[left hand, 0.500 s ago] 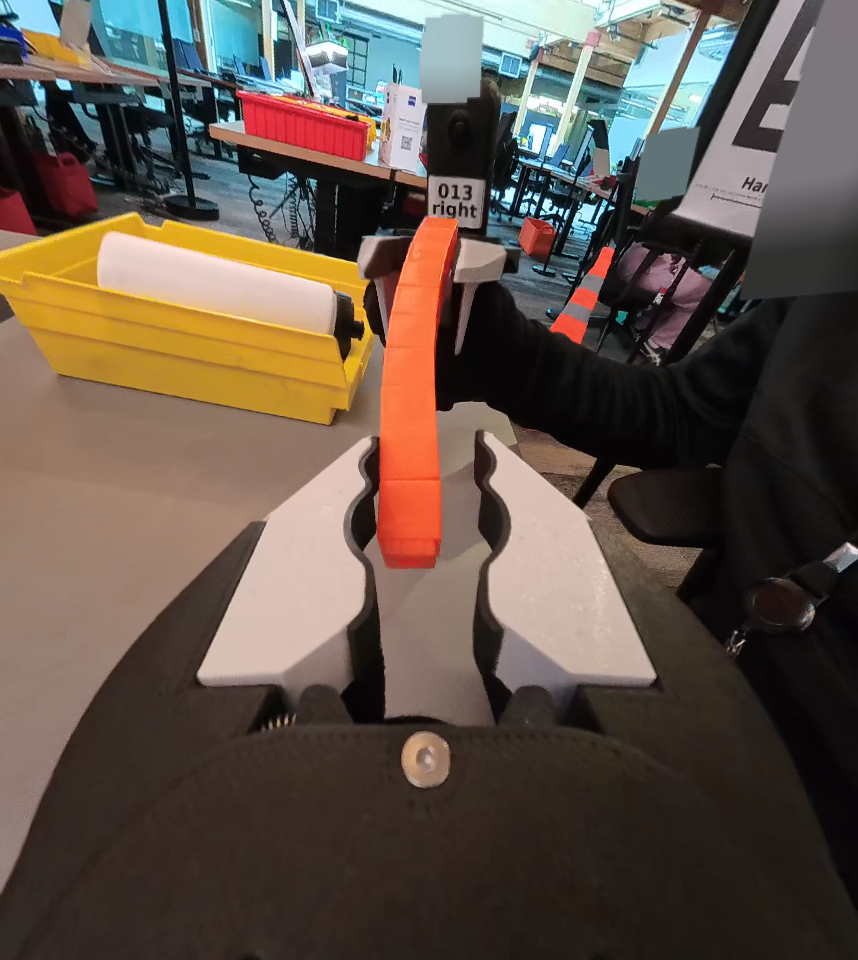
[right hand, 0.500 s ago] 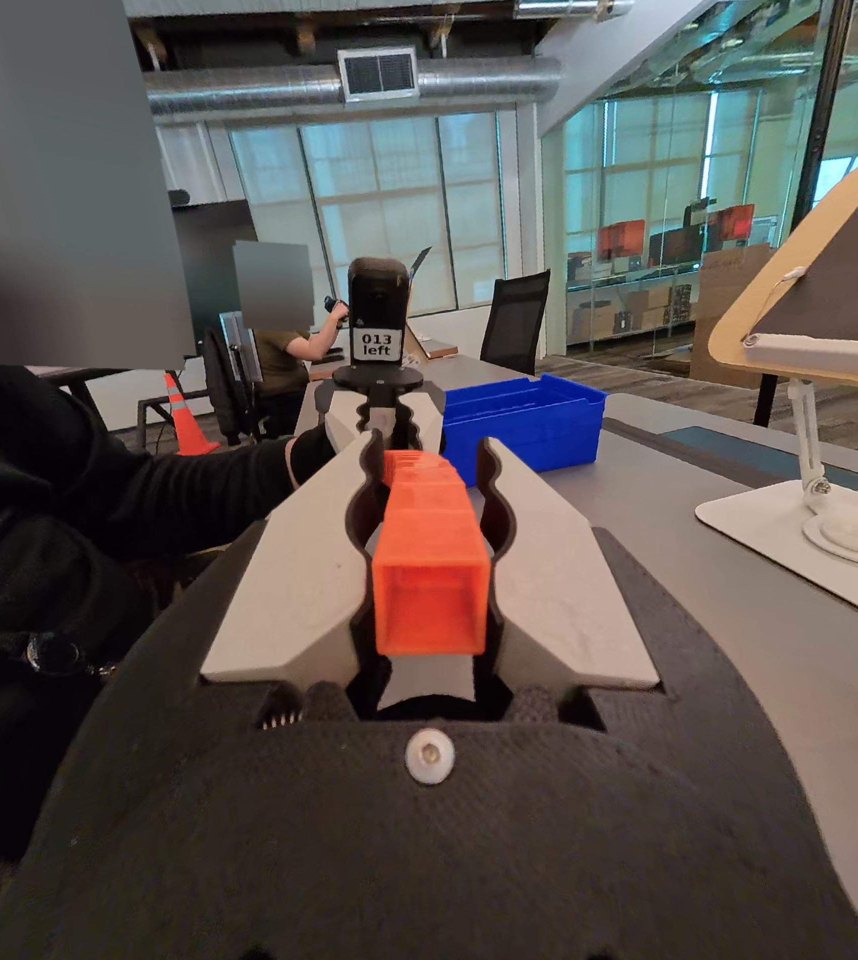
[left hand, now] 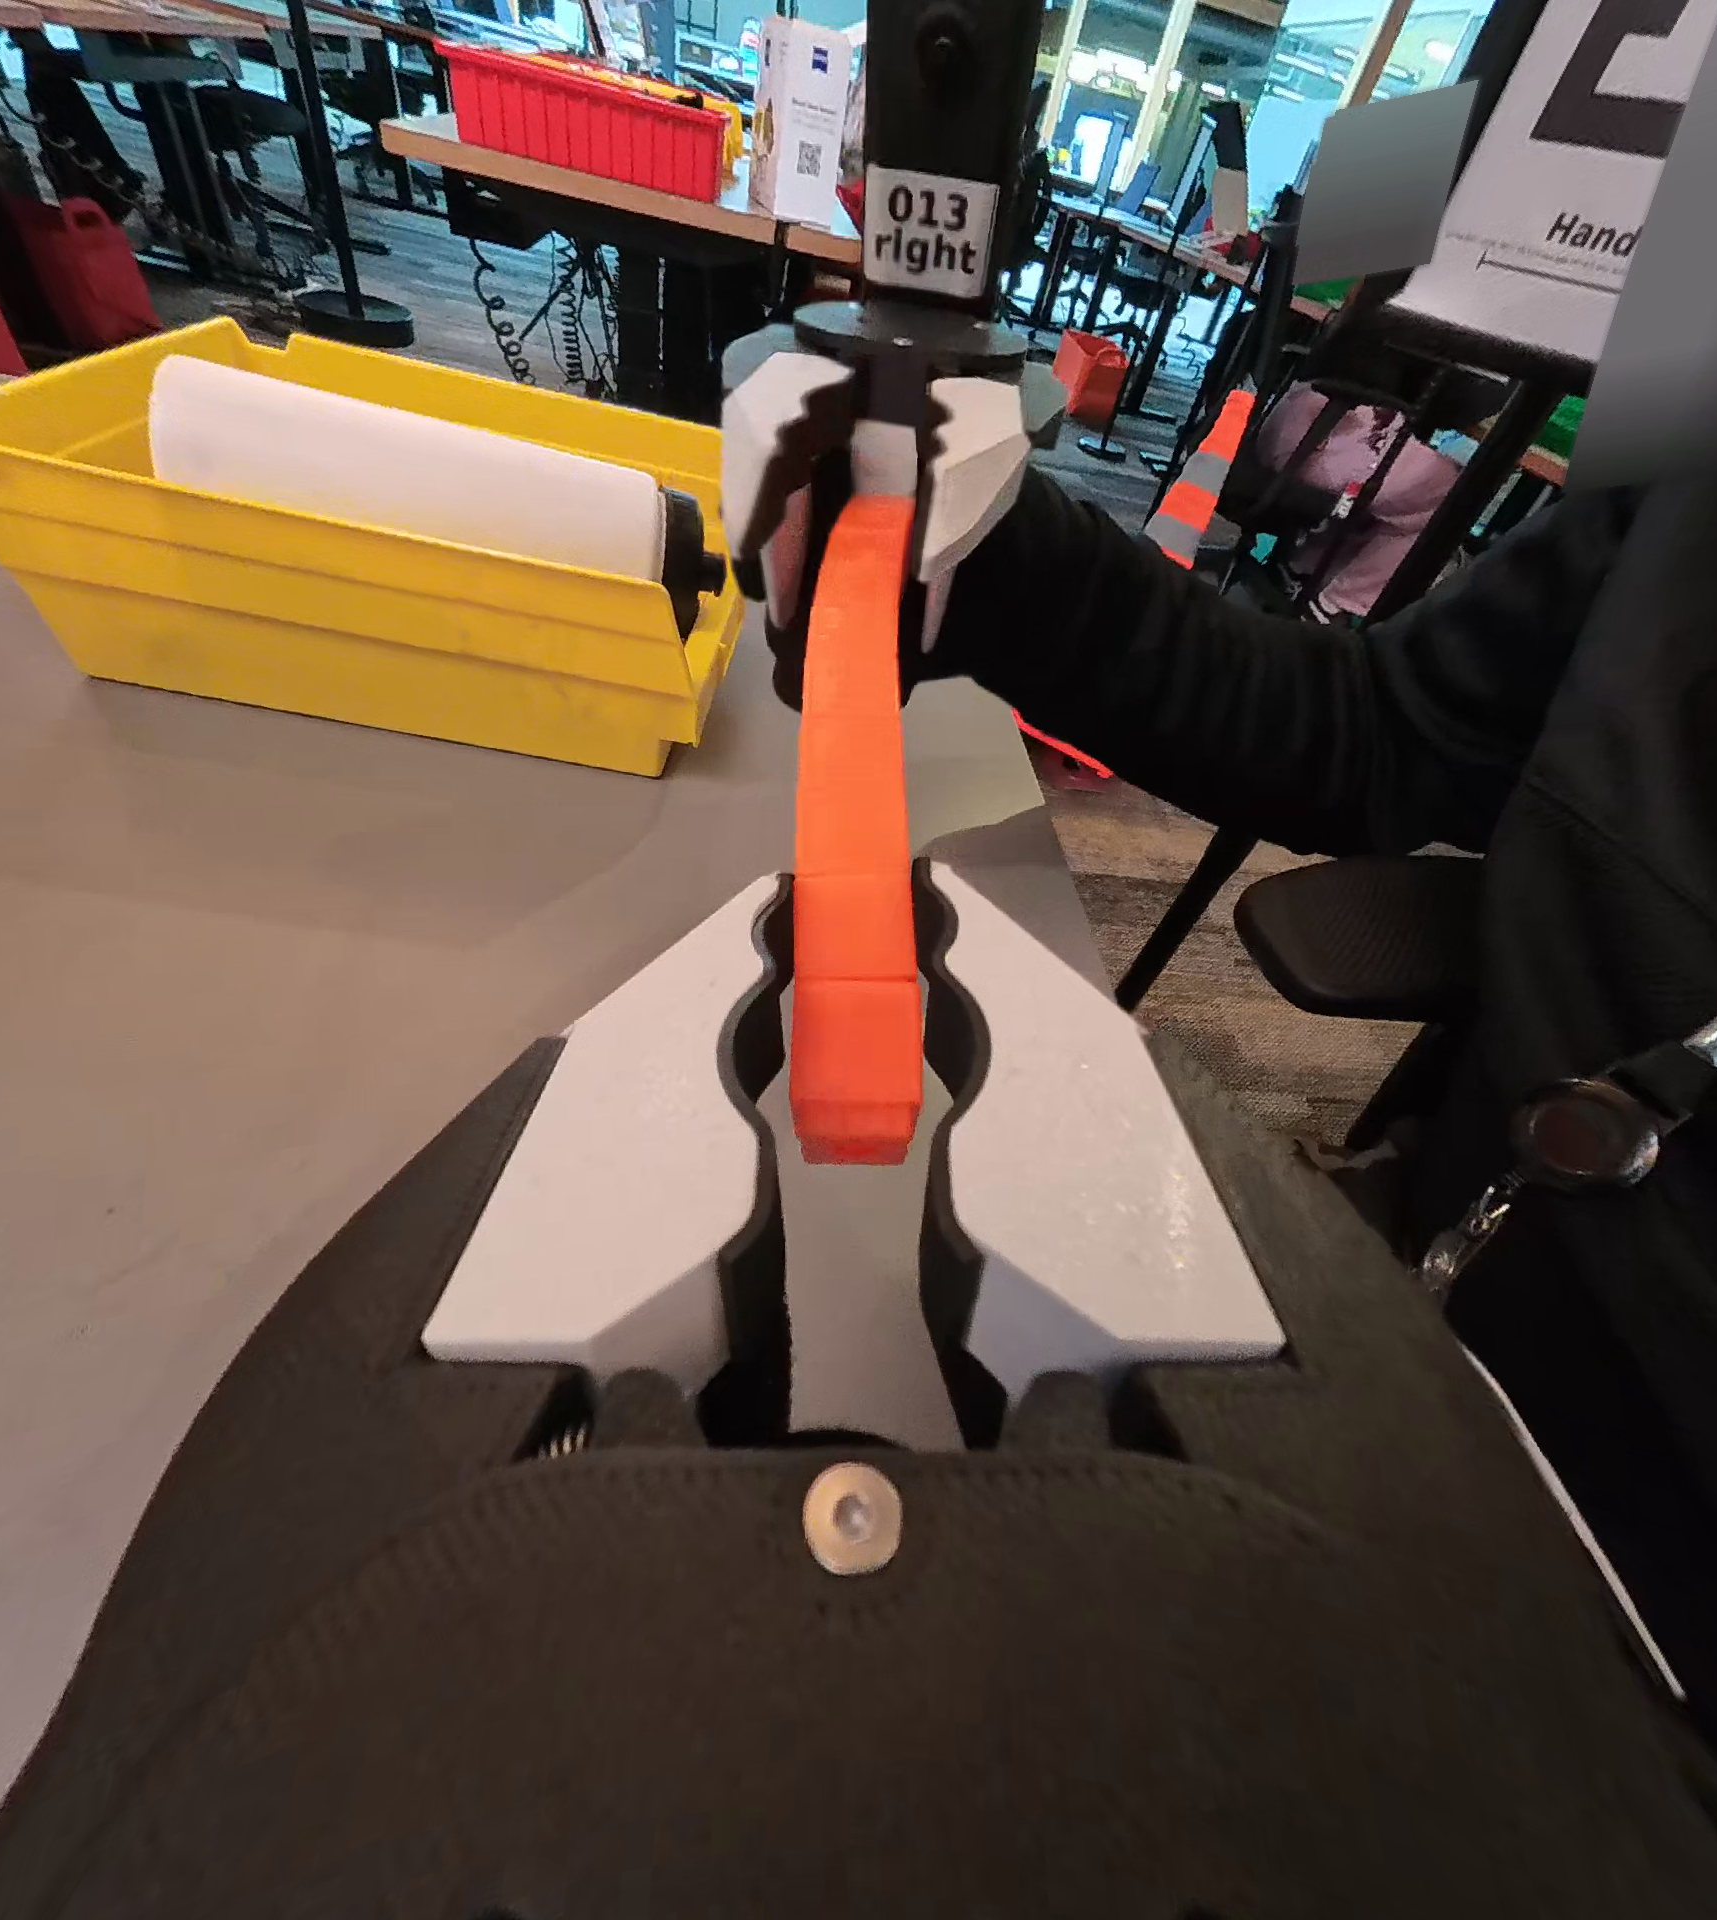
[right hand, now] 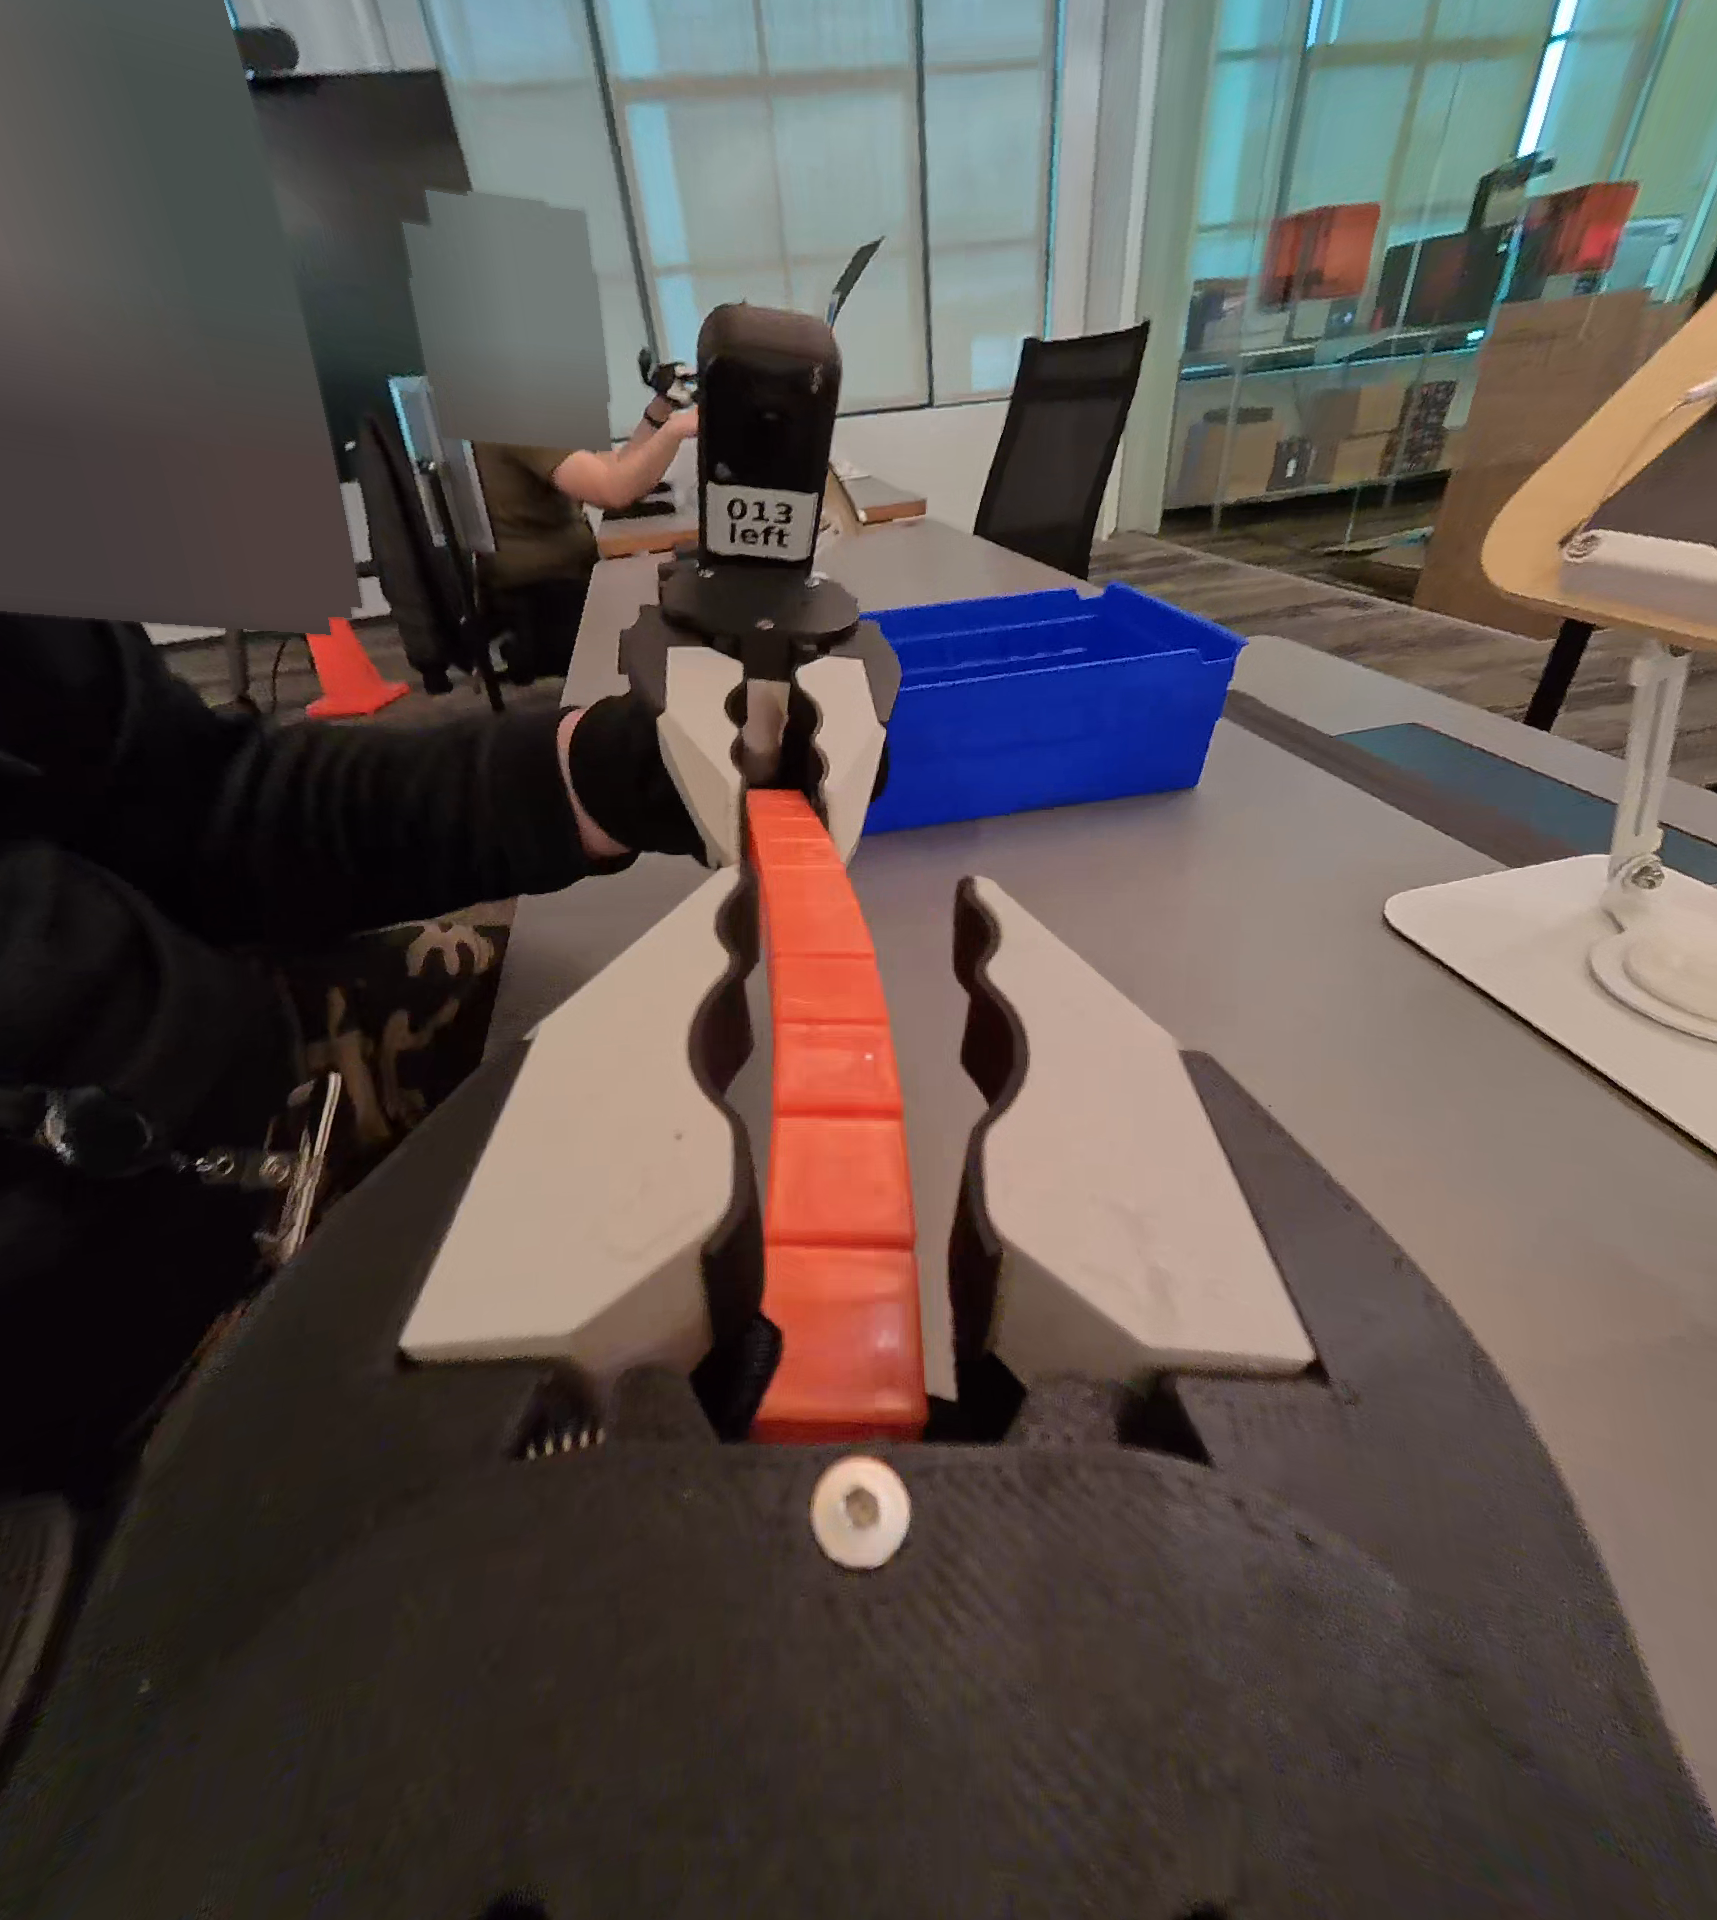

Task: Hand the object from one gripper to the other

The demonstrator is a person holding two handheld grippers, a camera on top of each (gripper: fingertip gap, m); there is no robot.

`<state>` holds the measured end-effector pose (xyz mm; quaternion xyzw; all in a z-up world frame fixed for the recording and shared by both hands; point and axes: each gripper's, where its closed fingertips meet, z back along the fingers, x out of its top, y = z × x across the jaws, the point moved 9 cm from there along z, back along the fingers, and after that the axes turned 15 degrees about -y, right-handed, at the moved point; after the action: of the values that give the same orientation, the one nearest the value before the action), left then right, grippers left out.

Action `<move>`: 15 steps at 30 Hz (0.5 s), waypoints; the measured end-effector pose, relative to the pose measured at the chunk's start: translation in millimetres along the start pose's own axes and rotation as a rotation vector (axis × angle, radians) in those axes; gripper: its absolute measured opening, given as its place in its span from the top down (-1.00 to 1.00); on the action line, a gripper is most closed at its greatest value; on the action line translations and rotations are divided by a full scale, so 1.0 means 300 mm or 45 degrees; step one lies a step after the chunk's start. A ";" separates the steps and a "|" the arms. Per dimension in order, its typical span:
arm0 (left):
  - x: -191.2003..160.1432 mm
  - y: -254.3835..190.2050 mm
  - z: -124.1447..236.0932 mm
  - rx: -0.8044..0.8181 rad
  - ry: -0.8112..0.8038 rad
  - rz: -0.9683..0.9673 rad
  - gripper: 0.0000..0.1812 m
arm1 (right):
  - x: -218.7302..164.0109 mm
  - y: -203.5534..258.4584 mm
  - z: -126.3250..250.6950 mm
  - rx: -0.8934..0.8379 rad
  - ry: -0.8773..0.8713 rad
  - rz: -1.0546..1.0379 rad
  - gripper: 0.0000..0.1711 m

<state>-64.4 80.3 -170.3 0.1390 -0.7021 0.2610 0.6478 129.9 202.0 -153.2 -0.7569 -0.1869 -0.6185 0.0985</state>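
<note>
A: Item one, orange segmented bar (left hand: 852, 831). Location?

B: Held in the air above the grey desk (left hand: 210, 987), spanning both grippers.

A: Left gripper (left hand: 852, 914)?

B: Fingers (left hand: 625, 1122) clamped on the bar's end.

A: Right gripper (right hand: 849, 904)?

B: Fingers (right hand: 1124, 1143) spread apart; the bar lies between them, a gap on one side.

A: Other stock?

B: Yellow bin (left hand: 334, 623) holding a white roll (left hand: 397, 478); blue bin (right hand: 1041, 707).

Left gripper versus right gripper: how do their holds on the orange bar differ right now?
Left gripper fingers pinch the orange bar at its end; right gripper fingers stand apart, a gap beside it. The bar ends midway in the left, but reaches the right's base. Both straddle it.
</note>
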 end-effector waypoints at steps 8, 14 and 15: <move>0.000 -0.006 -0.006 0.003 0.023 -0.014 0.78 | -0.056 -0.003 0.024 0.022 -0.010 -0.120 0.66; 0.079 -0.015 -0.001 0.005 0.145 -0.088 0.78 | -0.112 0.023 -0.012 0.054 0.168 0.012 0.65; 0.097 -0.017 -0.001 0.009 0.189 -0.114 0.78 | -0.117 0.024 -0.018 0.051 0.197 0.045 0.71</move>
<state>-64.8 80.4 -140.8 0.1529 -0.6442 0.2438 0.7087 122.2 187.8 -185.6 -0.7079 -0.1778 -0.6694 0.1385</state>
